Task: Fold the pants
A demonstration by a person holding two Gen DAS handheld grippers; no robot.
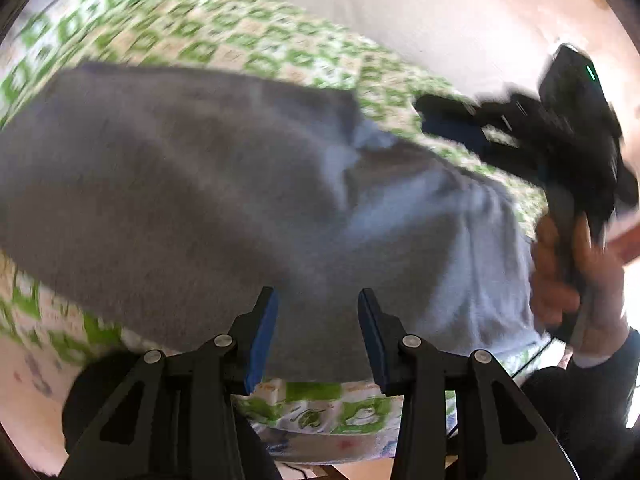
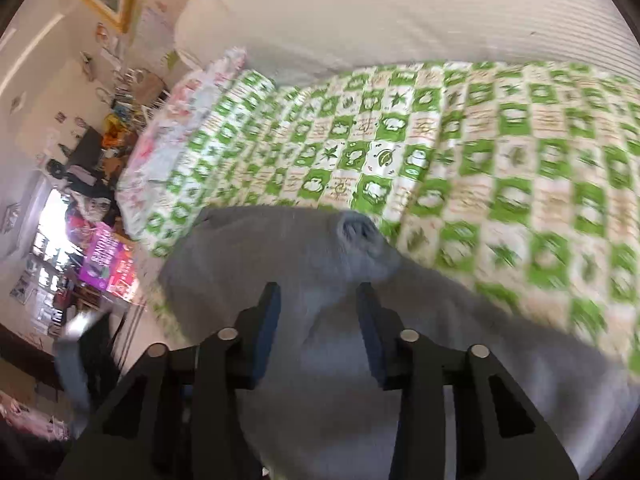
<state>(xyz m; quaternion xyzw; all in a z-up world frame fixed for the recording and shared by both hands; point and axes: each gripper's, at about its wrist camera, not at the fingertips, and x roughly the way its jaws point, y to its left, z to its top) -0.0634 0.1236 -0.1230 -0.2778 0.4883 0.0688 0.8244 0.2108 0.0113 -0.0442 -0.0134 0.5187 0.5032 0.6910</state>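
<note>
Where folded, soft grey pants (image 1: pixel 224 200).

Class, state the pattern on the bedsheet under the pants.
The bedsheet has a green-and-white check with leaf motifs; the pants are plain grey. Right wrist view shows it best.

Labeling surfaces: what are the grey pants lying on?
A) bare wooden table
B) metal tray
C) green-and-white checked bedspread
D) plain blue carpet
C: the pants lie on the bedspread, whose green-and-white checks show around them in both wrist views.
</note>
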